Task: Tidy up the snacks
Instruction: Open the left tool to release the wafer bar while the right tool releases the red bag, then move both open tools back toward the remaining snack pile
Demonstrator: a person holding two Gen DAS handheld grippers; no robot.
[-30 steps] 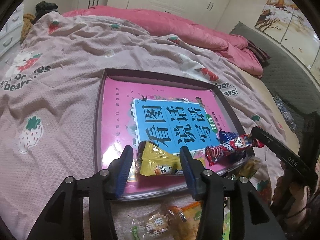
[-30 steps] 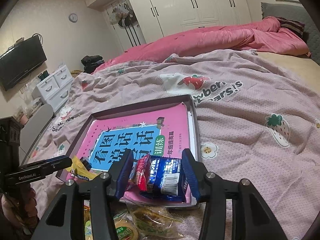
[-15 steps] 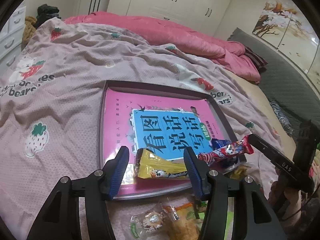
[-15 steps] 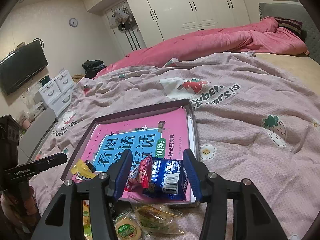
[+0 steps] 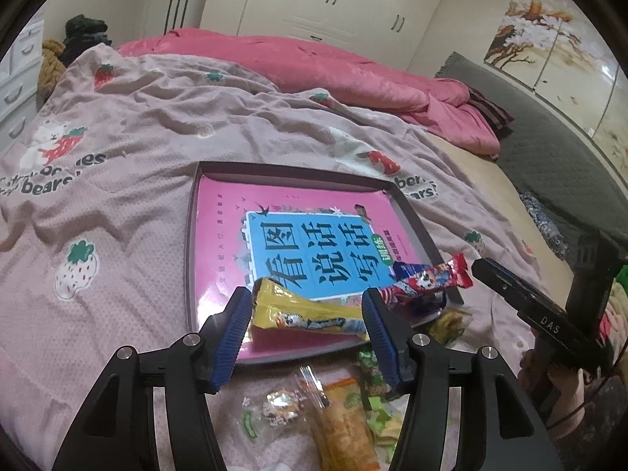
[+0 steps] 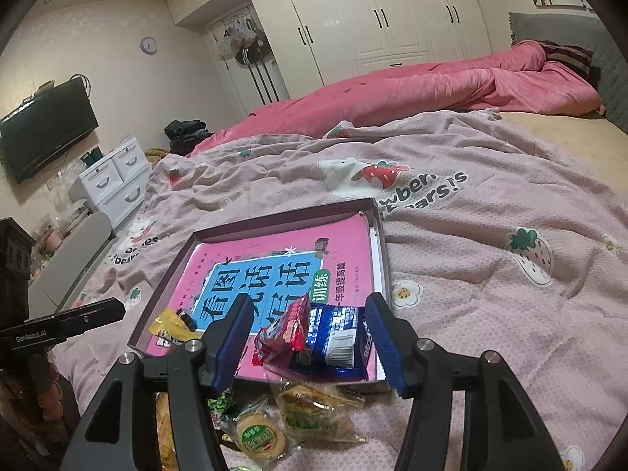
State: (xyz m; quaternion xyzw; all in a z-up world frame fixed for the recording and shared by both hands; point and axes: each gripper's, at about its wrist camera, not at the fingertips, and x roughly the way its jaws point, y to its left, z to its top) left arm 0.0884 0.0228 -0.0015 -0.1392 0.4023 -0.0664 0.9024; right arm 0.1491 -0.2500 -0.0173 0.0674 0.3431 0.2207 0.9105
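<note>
A dark tray [image 5: 191, 243] with a pink book inside lies on the bed; it also shows in the right wrist view [image 6: 172, 263]. A yellow snack bar [image 5: 310, 316] lies at the tray's near edge, between the fingers of my open left gripper [image 5: 306, 314], which hangs above it. A red snack bar [image 5: 428, 278] and a blue packet [image 6: 337, 333] lie in the tray's near right corner. My open right gripper [image 6: 308, 333] hovers over them, empty. Loose snacks [image 5: 306, 412] lie on the blanket in front of the tray.
Wrapped biscuits [image 6: 259, 435] and a green-filled pack [image 6: 314, 408] lie below the tray's near edge. A pink quilt [image 6: 392, 90] is heaped at the back of the bed. White drawers [image 6: 114, 180] stand at the left.
Both grippers have pulled back and up from the tray, open. The yellow bar, red bar and blue packet stay in the tray.
</note>
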